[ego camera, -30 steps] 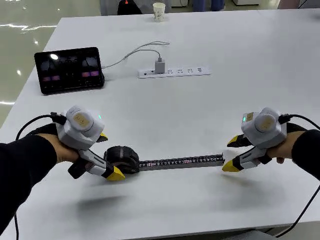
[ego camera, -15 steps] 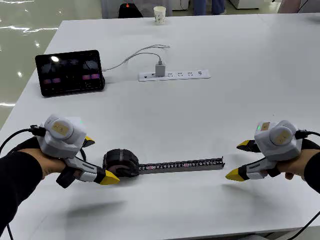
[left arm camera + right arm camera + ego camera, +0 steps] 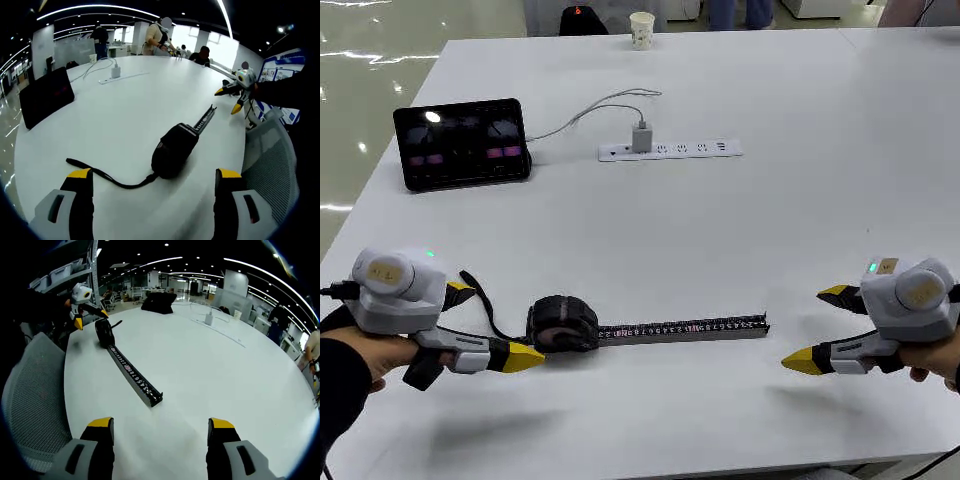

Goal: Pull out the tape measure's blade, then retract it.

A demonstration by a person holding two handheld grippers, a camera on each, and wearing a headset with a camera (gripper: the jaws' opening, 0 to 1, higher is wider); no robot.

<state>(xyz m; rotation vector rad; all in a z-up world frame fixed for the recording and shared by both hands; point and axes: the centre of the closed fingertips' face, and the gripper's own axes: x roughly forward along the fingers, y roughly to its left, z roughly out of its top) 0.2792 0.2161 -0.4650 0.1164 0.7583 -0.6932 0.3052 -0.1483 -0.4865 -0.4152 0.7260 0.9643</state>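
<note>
The tape measure (image 3: 562, 322) lies near the front edge of the white table (image 3: 800, 220), left of centre. Its round black case rests on the tabletop, and its blade (image 3: 685, 327) is drawn out flat to the right, printed side up. The blade's end hook (image 3: 763, 323) sits on bare table. A thin black strap (image 3: 485, 310) trails from the case to the left and curves toward the far side.

The left gripper (image 3: 495, 322) is held just left of the case with its yellow-tipped jaws spread wide and nothing between them. In the left gripper view the case lies ahead of the jaws, clear of both, with the strap curling across the table in front of them. The right gripper (image 3: 815, 326) is off to the right of the hook, apart from it, its jaws likewise parted and holding nothing. In the right gripper view the hook points toward the gap between its jaws.

Farther back on the left a dark tablet (image 3: 462, 143) stands tilted; its screen appears to be lit, though the marks are too small to read. Right of it lies a white power strip (image 3: 665, 150) with a charger (image 3: 641, 133) plugged in. A paper cup (image 3: 641, 28) stands at the far edge.
</note>
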